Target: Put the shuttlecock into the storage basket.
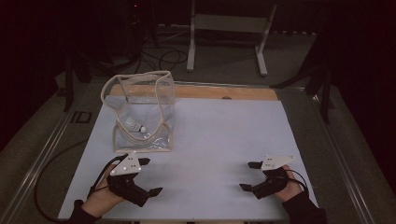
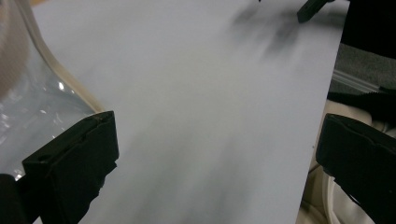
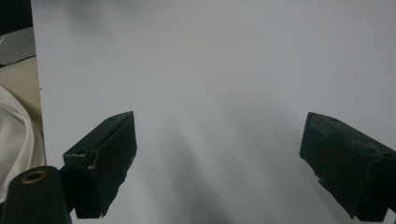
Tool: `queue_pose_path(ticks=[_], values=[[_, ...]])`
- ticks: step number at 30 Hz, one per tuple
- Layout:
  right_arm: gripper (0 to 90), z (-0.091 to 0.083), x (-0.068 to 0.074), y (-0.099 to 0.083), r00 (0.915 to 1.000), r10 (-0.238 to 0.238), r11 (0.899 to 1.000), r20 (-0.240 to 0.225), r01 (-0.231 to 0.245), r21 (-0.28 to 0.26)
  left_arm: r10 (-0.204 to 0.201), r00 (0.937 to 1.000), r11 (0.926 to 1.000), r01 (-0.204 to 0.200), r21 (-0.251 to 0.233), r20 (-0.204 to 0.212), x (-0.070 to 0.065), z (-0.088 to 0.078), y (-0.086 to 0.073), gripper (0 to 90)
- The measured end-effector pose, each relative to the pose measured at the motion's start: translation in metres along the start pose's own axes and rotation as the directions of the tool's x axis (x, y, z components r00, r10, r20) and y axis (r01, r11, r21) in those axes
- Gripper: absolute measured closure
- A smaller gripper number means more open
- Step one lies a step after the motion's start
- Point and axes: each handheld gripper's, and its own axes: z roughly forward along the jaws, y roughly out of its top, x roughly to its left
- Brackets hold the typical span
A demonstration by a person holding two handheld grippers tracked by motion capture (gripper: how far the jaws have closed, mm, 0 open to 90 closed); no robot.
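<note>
A clear plastic bag with cream trim and handles stands at the left of the white table. Inside it lies a white shuttlecock. My left gripper rests on the table just in front of the bag, open, with nothing between its jaws. In the left gripper view the bag's corner shows beside the left jaw. My right gripper lies near the front right of the table, open and empty, pointing left. The right gripper view shows bare white table between the wide-spread jaws.
A wooden strip runs along the table's far edge. Behind it stands a grey metal frame on the floor, with cables nearby. The room around is dark.
</note>
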Motion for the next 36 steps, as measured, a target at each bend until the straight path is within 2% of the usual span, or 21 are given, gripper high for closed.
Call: queue_pose_path(ticks=[6, 11, 15, 16, 21, 26, 29, 36], values=[[10.8, 0.002, 0.001, -0.001, 1.0000, -0.006, 1.000, -0.001, 0.006, 0.004, -0.014, 0.9999, 0.9999, 0.014, 0.002, -0.003, 0.003, 0.009, -0.013, 0.2], [10.8, 0.002, 0.003, -0.002, 1.0000, -0.007, 1.000, -0.005, 0.007, 0.006, -0.030, 0.9996, 0.9989, 0.030, 0.037, -0.002, 0.008, 0.017, -0.024, 0.2], [10.8, 0.001, 0.003, -0.003, 1.0000, -0.008, 1.000, 0.001, 0.008, 0.002, -0.042, 0.9989, 0.9980, 0.043, 0.047, -0.023, 0.013, 0.022, -0.033, 0.2], [10.8, 0.001, 0.003, -0.003, 1.0000, -0.008, 1.000, 0.004, 0.008, 0.001, -0.034, 0.9990, 0.9988, 0.035, 0.035, -0.031, 0.015, 0.023, -0.036, 0.2], [10.8, -0.001, 0.003, -0.004, 1.0000, -0.004, 1.000, 0.006, 0.004, -0.004, -0.035, 0.9980, 0.9978, 0.038, 0.053, -0.053, 0.018, 0.027, -0.045, 0.2], [10.8, -0.002, 0.004, -0.005, 0.9999, -0.008, 1.000, 0.011, 0.008, -0.006, -0.060, 0.9921, 0.9968, 0.066, 0.046, -0.110, 0.022, 0.028, -0.053, 0.2], [10.8, -0.002, 0.005, -0.006, 1.0000, -0.003, 1.000, 0.009, 0.003, -0.010, -0.065, 0.9910, 0.9965, 0.071, 0.045, -0.117, 0.022, 0.028, -0.054, 0.2], [10.8, -0.004, 0.008, -0.009, 0.9999, 0.000, 1.000, 0.015, 0.001, -0.014, -0.101, 0.9833, 0.9936, 0.108, 0.034, -0.151, 0.026, 0.027, -0.063, 0.2]])
